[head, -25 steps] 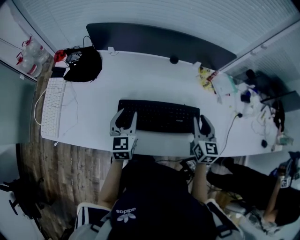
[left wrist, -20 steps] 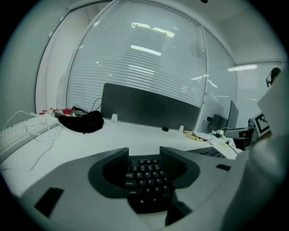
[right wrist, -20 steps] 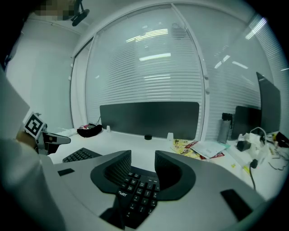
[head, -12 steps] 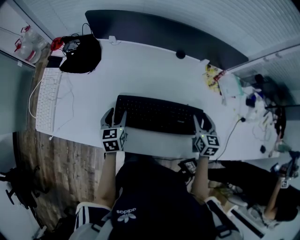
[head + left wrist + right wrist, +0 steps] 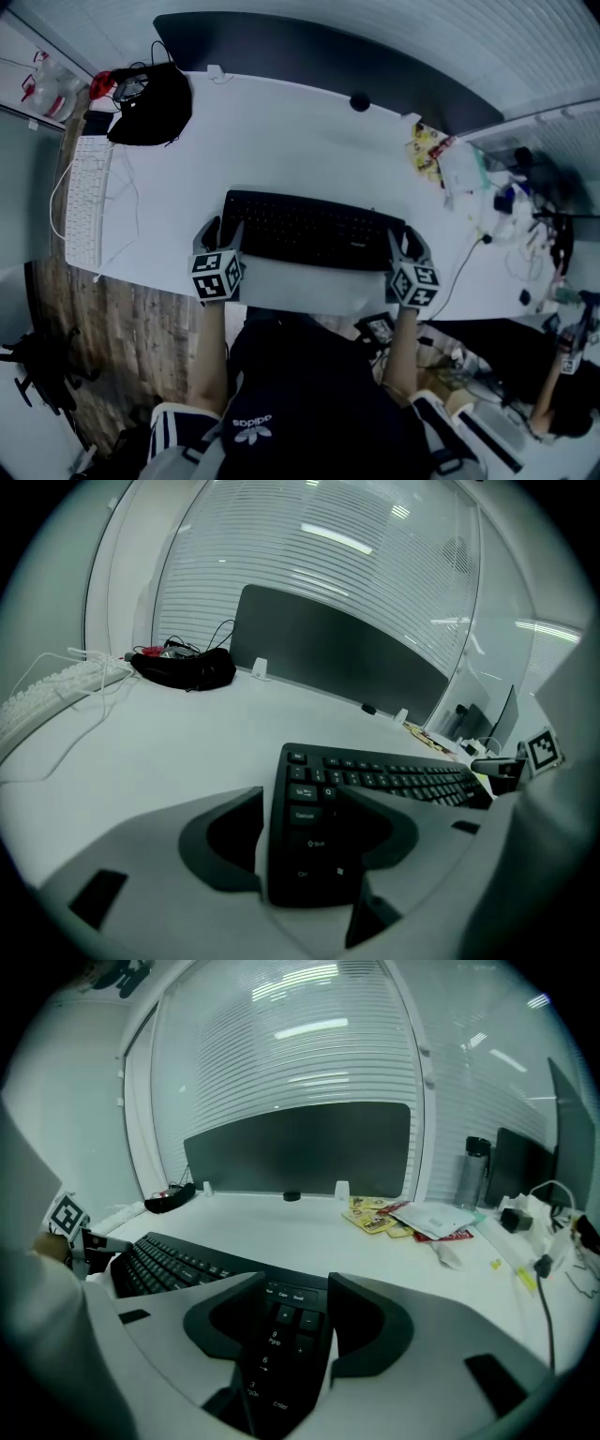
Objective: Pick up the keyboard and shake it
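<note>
At the left edge of the white surface (image 5: 281, 141) a second, white corded keyboard (image 5: 82, 202) and a black pouch with cables (image 5: 150, 103) lie well apart from the work. Nearer the front edge, the left hand-held gripper (image 5: 221, 234) straddles the left end of the long black keyboard (image 5: 314, 230). Its jaws have just been opening and now stand wide, with that end between them but not pressed. The keyboard lies flat on the surface, square to the person. At its right end the right hand-held gripper (image 5: 407, 246) is placed the same way, its jaws also just opened wide around the number-pad end without clamping.

So, as things lie, nothing is held: the keyboard is down, not lifted. Whether a shake is finished or yet to come cannot be read from this. If it is still due, both pairs of jaws must close on the ends before any lift.

Only the head view shows both ends bracketed at once. The left gripper view alone shows the gap beside the modifier keys. The right gripper view alone shows the number keys between its pads, plus a clear bottle (image 5: 476, 1174) and loose papers (image 5: 412, 1218) further right.
</note>
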### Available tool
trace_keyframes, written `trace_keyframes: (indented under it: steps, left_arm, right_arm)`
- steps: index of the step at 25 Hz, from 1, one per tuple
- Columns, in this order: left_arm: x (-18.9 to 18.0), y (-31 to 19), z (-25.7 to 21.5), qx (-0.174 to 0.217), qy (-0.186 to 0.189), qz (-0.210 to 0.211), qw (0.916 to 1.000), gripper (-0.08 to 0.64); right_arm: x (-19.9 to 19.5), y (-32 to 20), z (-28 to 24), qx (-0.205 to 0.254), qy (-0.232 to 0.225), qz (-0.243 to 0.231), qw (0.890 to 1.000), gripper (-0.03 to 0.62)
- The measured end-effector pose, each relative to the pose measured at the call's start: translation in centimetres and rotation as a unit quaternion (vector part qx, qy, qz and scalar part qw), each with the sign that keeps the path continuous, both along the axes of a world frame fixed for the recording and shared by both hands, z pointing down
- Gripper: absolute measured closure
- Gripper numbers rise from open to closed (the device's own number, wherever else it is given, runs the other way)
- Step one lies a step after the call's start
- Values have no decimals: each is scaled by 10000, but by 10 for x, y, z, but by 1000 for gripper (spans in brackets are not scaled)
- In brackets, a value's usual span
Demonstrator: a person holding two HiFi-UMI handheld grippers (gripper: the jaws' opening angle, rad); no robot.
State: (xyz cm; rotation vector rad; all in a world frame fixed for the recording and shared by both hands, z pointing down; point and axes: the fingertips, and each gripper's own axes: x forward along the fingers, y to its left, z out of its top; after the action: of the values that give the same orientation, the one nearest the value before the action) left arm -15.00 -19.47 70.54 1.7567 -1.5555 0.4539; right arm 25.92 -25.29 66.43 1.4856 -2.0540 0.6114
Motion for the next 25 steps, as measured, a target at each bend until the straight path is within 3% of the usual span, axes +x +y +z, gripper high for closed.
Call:
trace_keyframes:
  steps: [5,10,14,21,25]
  left_arm:
    - [3,0,3,-100,244,68,9996,334]
    - [10,2,6,-286,548,468,9970,336]
    - [10,0,7,-290,385,536,9974,334]
    - [10,1,4,-182,334,534,9978,336]
    - [10,5,-1,-73,401,466,9981,336]
  right_arm:
    - [11,1,14,-214,-121,133,9996,408]
    - [15,2,22,-408,-770,305,9957,405]
    - [7,0,18,-631,-1295,372,9889,405]
    - [12,3,26,-677,-1314,471,9879,407]
    - [13,0,10,-395,-1141,403,9919,407]
